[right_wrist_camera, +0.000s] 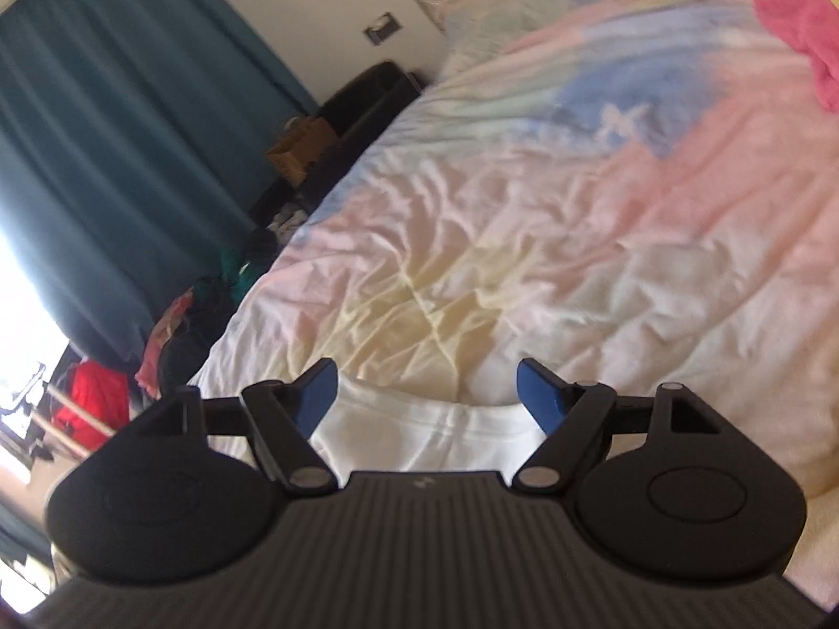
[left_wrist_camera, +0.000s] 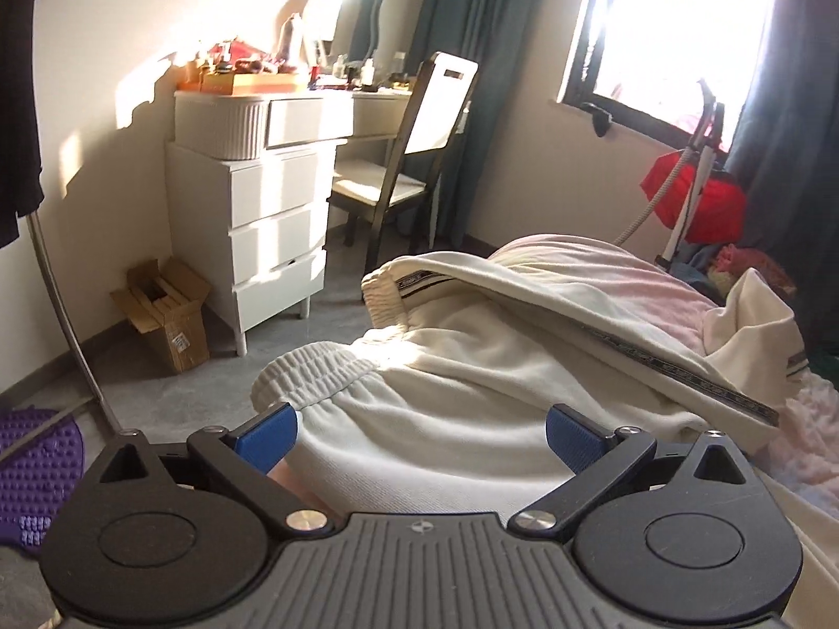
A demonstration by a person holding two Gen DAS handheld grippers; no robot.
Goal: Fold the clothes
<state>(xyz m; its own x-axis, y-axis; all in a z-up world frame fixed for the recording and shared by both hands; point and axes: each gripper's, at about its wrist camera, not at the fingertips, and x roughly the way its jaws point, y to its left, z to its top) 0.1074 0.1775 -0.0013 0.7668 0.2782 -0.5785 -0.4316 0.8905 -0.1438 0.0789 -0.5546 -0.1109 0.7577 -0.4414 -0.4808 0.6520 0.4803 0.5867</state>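
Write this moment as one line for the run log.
left gripper: open, over cream trousers | right gripper: open, over white garment | bed cover: pastel, wrinkled

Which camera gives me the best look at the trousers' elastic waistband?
The left wrist view. The cream trousers lie spread ahead of the open left claw, with the gathered waistband plainly visible in sunlight. The right wrist view shows only a small patch of white cloth between the open right claw, no waistband.

white dresser point(left_wrist_camera: 272, 241), chair point(left_wrist_camera: 414, 157), teal curtain point(right_wrist_camera: 120, 157)
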